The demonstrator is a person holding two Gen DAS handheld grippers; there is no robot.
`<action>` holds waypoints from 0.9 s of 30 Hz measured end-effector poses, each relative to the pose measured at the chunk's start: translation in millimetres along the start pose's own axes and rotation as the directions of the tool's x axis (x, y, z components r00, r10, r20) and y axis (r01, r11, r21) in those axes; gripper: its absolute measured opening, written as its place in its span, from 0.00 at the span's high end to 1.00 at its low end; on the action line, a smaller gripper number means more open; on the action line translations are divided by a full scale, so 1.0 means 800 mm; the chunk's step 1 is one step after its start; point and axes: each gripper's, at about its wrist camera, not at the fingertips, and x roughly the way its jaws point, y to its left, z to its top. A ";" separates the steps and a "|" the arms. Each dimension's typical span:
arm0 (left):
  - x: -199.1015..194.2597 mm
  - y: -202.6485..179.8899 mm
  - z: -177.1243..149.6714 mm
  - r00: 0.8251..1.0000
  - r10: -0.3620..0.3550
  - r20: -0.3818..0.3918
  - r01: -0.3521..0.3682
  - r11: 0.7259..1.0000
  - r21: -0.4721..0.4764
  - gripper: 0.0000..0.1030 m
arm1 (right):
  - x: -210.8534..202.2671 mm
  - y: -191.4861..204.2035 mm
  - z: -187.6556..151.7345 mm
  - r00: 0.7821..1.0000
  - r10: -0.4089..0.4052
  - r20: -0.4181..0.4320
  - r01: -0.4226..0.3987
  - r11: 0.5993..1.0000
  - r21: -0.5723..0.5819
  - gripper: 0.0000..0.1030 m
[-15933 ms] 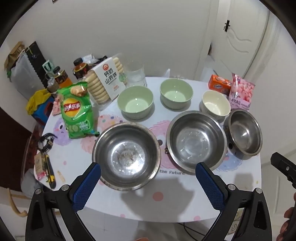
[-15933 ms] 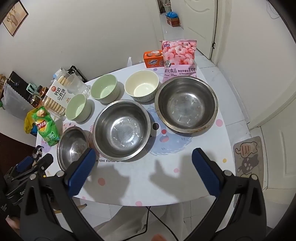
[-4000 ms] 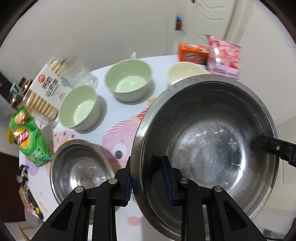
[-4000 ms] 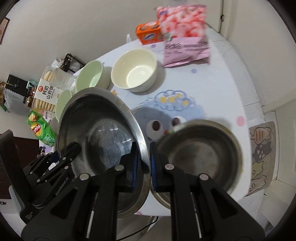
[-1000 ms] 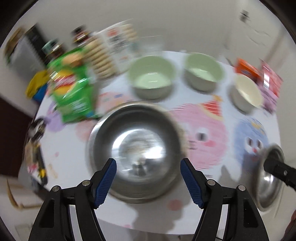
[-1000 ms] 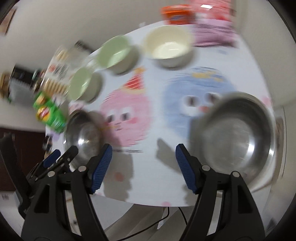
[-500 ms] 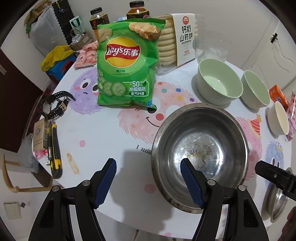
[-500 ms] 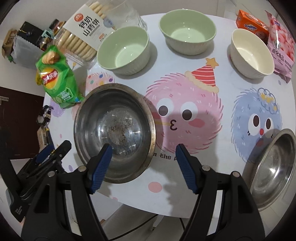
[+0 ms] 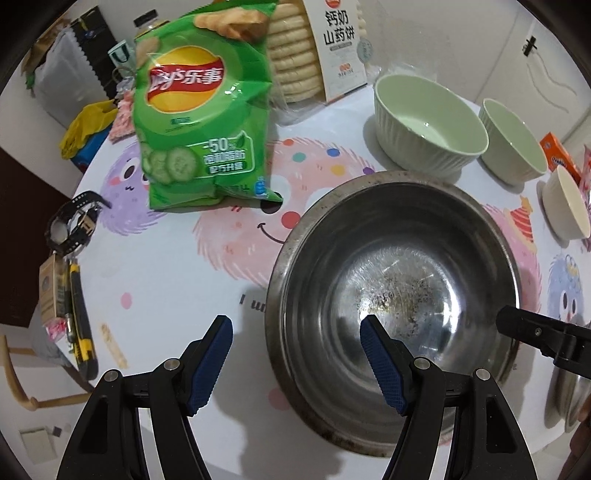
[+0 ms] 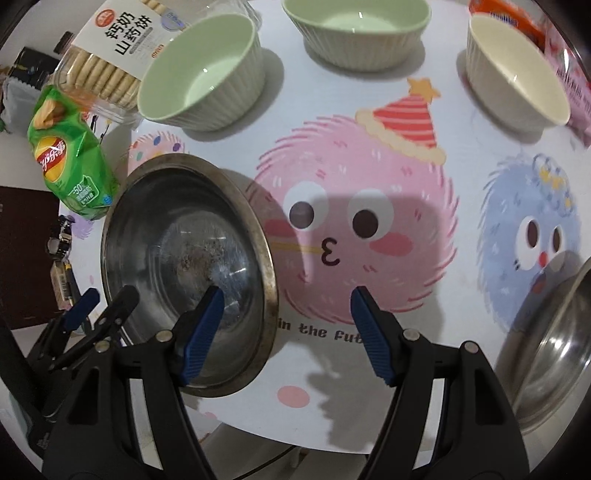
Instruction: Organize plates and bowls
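A stained steel bowl [image 9: 395, 295] sits on the table near the front edge; it also shows in the right wrist view [image 10: 184, 266]. My left gripper [image 9: 297, 360] is open and straddles its left rim, one finger inside, one outside. My right gripper [image 10: 286, 332] is open and straddles its right rim the same way. Stacked steel bowls [image 10: 554, 350] stand at the front right edge. Two green bowls [image 9: 428, 122] [image 9: 513, 147] and a cream bowl [image 9: 567, 206] stand at the back; the right wrist view shows them too [image 10: 203, 74] [image 10: 354, 29] [image 10: 513, 70].
A green chip bag [image 9: 203, 107] and a biscuit pack [image 9: 317, 44] stand at the back left. A watch [image 9: 74, 225] and a yellow utility knife [image 9: 79, 325] lie at the left edge. Orange and pink snack packs [image 9: 561, 158] lie at the far right.
Both grippers have dropped closer to the stained steel bowl and now straddle its rim on either side. Earlier, the two larger steel bowls were stacked at the right.
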 end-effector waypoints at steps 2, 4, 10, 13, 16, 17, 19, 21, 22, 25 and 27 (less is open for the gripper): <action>0.006 -0.001 0.001 1.000 0.002 -0.003 -0.002 1.000 0.004 0.29 | 0.004 0.000 0.001 1.000 0.003 0.001 -0.003 1.000 -0.004 0.30; 0.013 0.000 0.004 1.000 -0.007 -0.006 0.007 1.000 0.000 0.29 | 0.008 0.001 0.004 1.000 -0.002 0.005 0.002 1.000 -0.013 0.30; 0.042 -0.009 0.006 0.998 0.036 -0.052 -0.034 0.999 0.029 0.63 | 0.032 0.010 0.017 1.000 -0.021 -0.010 0.020 0.998 -0.066 0.48; 0.041 -0.010 0.002 0.999 0.034 -0.039 -0.033 0.999 0.033 0.64 | 0.042 0.023 0.017 0.999 -0.001 -0.053 -0.005 0.994 -0.112 0.87; 0.041 -0.002 0.001 0.999 0.011 -0.049 -0.011 1.000 -0.003 0.67 | 0.038 0.035 0.014 0.999 -0.044 -0.032 0.038 0.984 -0.172 0.86; 0.039 0.002 0.001 0.999 -0.003 -0.052 0.002 1.000 -0.019 0.68 | 0.037 0.036 0.013 0.999 -0.035 -0.039 0.028 0.985 -0.168 0.87; 0.031 0.007 0.001 0.999 -0.022 -0.042 0.021 0.999 -0.035 0.71 | 0.034 0.034 0.013 0.999 -0.021 -0.045 0.014 0.986 -0.163 0.87; 0.020 0.004 0.000 1.000 -0.012 -0.020 0.012 1.000 -0.013 0.71 | 0.028 0.034 0.011 0.999 -0.013 -0.041 0.006 0.986 -0.165 0.87; 0.014 0.002 -0.001 1.000 -0.009 -0.007 0.009 1.000 -0.006 0.71 | 0.024 0.034 0.011 0.999 -0.010 -0.034 0.004 0.986 -0.168 0.87; -0.001 0.000 -0.001 1.000 -0.008 0.017 0.008 1.000 0.010 0.72 | 0.007 0.032 0.009 1.000 0.007 -0.010 -0.008 0.985 -0.173 0.87; -0.015 -0.006 0.000 0.999 -0.013 0.033 0.013 1.000 0.025 0.72 | -0.008 0.027 0.007 1.000 0.022 0.010 -0.021 0.987 -0.162 0.87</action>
